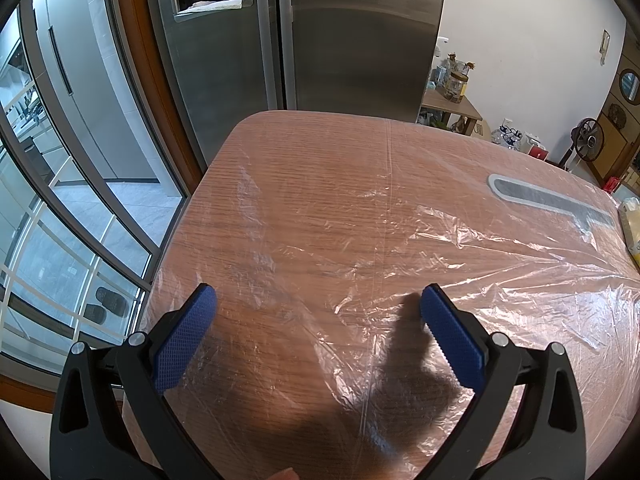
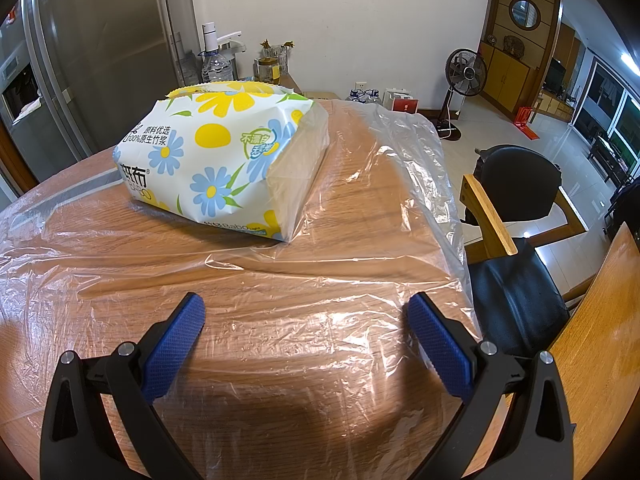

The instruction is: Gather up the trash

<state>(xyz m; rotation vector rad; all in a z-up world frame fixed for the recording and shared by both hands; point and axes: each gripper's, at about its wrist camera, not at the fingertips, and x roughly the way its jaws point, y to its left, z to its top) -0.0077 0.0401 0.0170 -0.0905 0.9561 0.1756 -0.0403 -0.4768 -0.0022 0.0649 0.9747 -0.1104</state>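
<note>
A clear plastic sheet [image 1: 460, 248] lies crumpled over the wooden table [image 1: 304, 168]; it also shows in the right wrist view [image 2: 280, 280], draped over the table's right edge. A flower-printed tissue pack [image 2: 216, 160] sits on the sheet ahead and left of my right gripper; its yellow edge shows in the left wrist view [image 1: 632, 224]. My left gripper [image 1: 318, 300] is open and empty, just above the sheet. My right gripper [image 2: 306, 308] is open and empty over the sheet, short of the pack.
A steel fridge [image 1: 320, 32] stands behind the table, glass doors [image 1: 60, 200] to the left. A grey inlay strip [image 1: 548, 200] runs across the table. A black chair with wooden arms [image 2: 508, 232] stands at the table's right edge, a fan [image 2: 466, 72] beyond it.
</note>
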